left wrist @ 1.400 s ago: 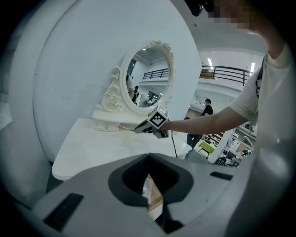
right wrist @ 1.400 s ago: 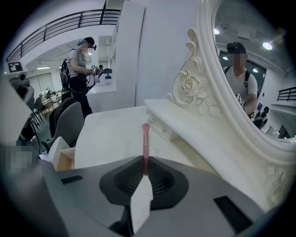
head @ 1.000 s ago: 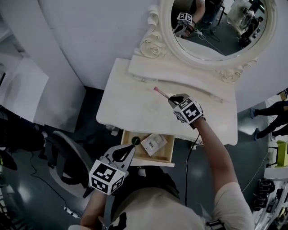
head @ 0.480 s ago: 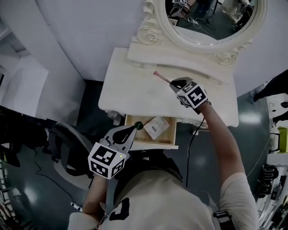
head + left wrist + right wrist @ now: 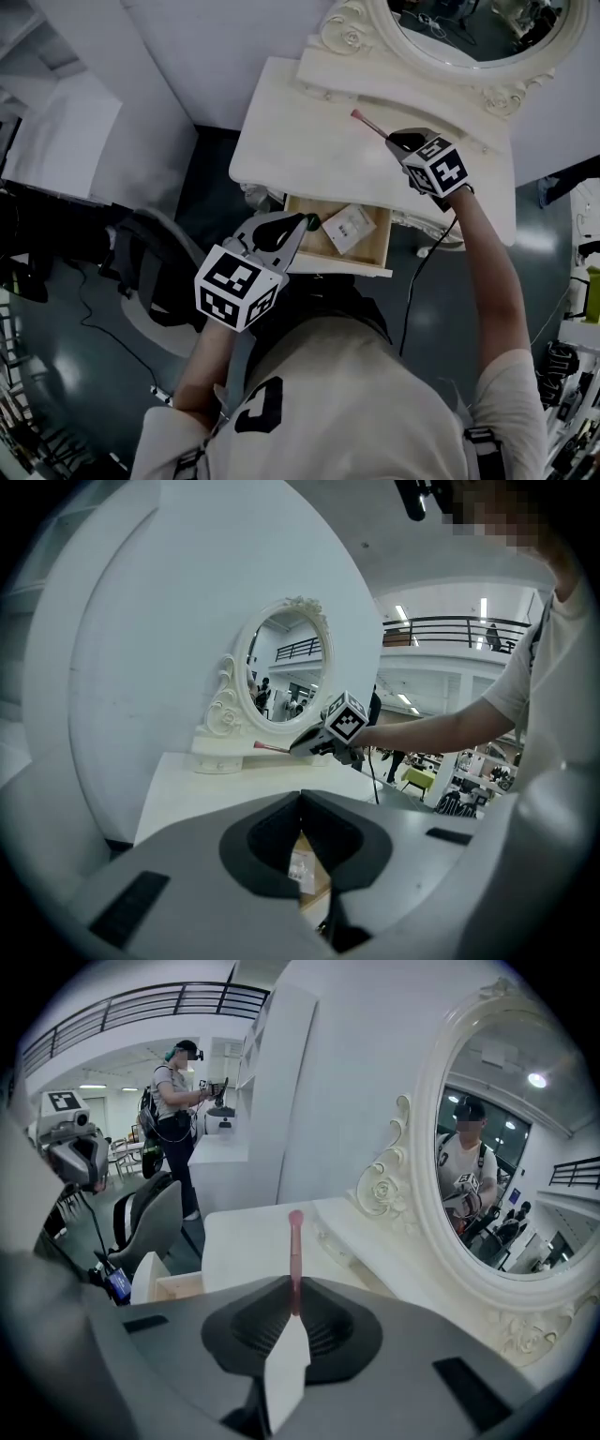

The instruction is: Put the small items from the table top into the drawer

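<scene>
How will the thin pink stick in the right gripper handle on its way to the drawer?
The pink stick juts straight from the right gripper without drooping, so it is probably stiff and light. The fingers pinch only one end, so it may pivot if bumped. Slim and round-looking, it would likely roll if laid on the table top.

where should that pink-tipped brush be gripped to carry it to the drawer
Grip the brush on its thin handle, from the tail end, jaws across the stem, as the right gripper has it. It is long and slender, so that pinch likely keeps the pink head free, sticking out ahead.
</scene>
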{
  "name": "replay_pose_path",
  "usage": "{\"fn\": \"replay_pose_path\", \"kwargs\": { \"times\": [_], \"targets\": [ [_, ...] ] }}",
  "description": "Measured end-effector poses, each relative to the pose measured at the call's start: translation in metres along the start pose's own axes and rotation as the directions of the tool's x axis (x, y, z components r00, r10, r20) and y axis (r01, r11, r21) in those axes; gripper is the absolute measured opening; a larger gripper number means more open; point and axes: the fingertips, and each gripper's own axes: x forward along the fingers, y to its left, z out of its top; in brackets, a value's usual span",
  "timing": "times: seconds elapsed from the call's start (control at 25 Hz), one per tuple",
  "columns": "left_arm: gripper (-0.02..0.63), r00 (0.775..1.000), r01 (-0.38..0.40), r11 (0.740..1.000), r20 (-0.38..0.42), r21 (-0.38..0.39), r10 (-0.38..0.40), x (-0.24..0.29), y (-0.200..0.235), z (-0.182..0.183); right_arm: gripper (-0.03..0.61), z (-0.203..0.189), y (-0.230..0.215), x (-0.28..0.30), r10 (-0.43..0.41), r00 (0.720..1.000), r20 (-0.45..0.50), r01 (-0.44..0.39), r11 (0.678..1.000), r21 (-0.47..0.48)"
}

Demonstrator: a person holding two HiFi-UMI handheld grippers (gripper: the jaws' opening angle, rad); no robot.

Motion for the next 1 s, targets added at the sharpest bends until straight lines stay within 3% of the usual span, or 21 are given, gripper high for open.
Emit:
{"fn": "replay_pose_path", "kwargs": {
  "times": [0.52, 1.0],
  "targets": [
    [0.057, 1.000, 0.023, 1.000, -0.019, 0.001, -0.023, 0.004, -0.016, -0.009, 0.049, -0.004, 0.049, -0.018, 0.082, 0.996, 0.045, -0.080, 0.996, -0.036],
    [0.057, 0.996, 0.067, 0.998, -0.067, 0.001, -0.067, 0.026, -0.031, -0.017, 0.049, -0.065, 0.148, -0.014, 0.290, 0.957, -0.010, -0.290, 0.956, -0.041]
  ]
}}
